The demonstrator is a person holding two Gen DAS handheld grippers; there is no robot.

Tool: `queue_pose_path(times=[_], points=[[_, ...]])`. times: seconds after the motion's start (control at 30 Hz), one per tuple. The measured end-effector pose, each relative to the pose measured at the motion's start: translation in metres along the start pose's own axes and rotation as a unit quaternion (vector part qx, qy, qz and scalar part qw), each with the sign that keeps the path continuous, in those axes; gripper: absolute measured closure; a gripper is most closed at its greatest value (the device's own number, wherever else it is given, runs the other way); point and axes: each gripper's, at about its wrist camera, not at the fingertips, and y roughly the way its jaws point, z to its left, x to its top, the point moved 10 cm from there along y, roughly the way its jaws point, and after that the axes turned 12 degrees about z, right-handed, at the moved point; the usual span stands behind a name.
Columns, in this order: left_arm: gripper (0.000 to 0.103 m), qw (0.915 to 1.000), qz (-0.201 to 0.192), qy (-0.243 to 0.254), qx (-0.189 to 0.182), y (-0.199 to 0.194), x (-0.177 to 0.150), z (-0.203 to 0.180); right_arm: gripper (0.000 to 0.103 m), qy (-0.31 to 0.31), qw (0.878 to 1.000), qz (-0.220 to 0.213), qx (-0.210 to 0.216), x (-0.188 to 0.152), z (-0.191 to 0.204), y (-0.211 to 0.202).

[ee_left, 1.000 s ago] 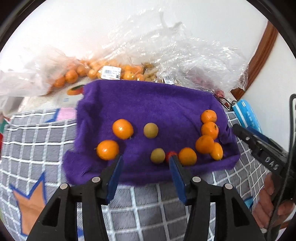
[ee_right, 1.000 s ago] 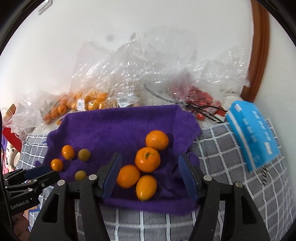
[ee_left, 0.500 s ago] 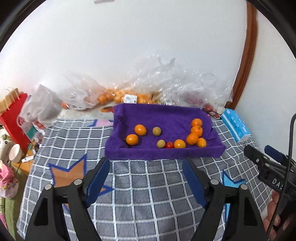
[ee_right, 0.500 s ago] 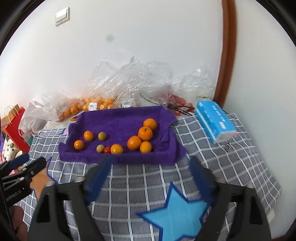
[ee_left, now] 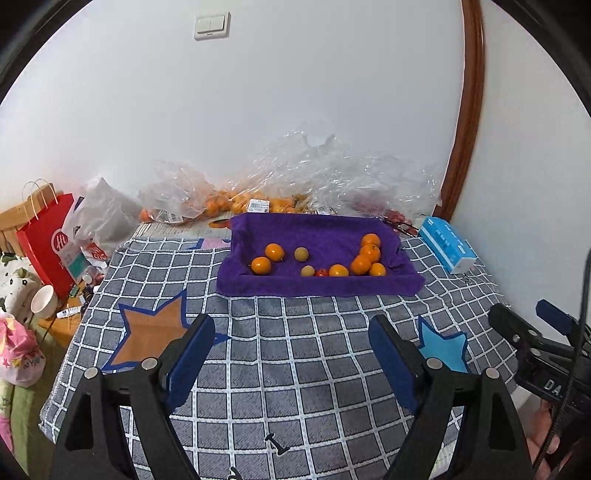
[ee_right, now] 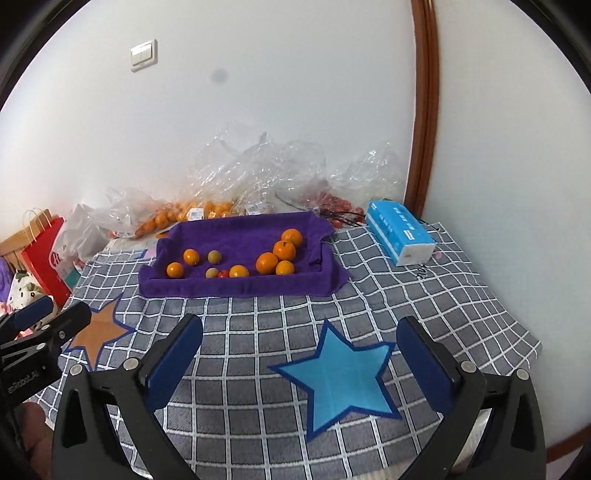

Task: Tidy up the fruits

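Here both grippers gape (empty) before the fruit tray [ee_left: 317, 286].

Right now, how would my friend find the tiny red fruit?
Look at the purple towel tray on the checked blanket. Along its front edge, a greenish fruit and an orange sit close together. The tiny red fruit is between them, the only red one there.

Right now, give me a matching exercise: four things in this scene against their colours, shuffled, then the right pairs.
Things:
1. towel-lined tray
2. tissue pack
3. paper bag
4. wall switch

Colours:
A. red
B. white
C. purple
D. light blue

Pairs: 1-C, 2-D, 3-A, 4-B
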Motion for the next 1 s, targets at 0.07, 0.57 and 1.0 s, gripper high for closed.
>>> queue_pose_path(times=[0.07,0.57,1.0], points=[[0.018,1.0000,-0.001,-0.002,0.002,-0.002,-0.002,0.000,0.000,-0.002,1.000,-0.003,-0.003,-0.004,-0.002,-0.005],[0.018,1.0000,0.001,-0.003,0.003,0.001,-0.011,-0.002,0.000,-0.004,1.000,-0.012,-0.017,-0.009,-0.007,-0.012],[0.018,1.0000,0.005,-0.004,0.006,0.004,-0.010,0.002,0.000,-0.001,1.000,-0.010,-0.019,-0.011,-0.007,-0.010]])
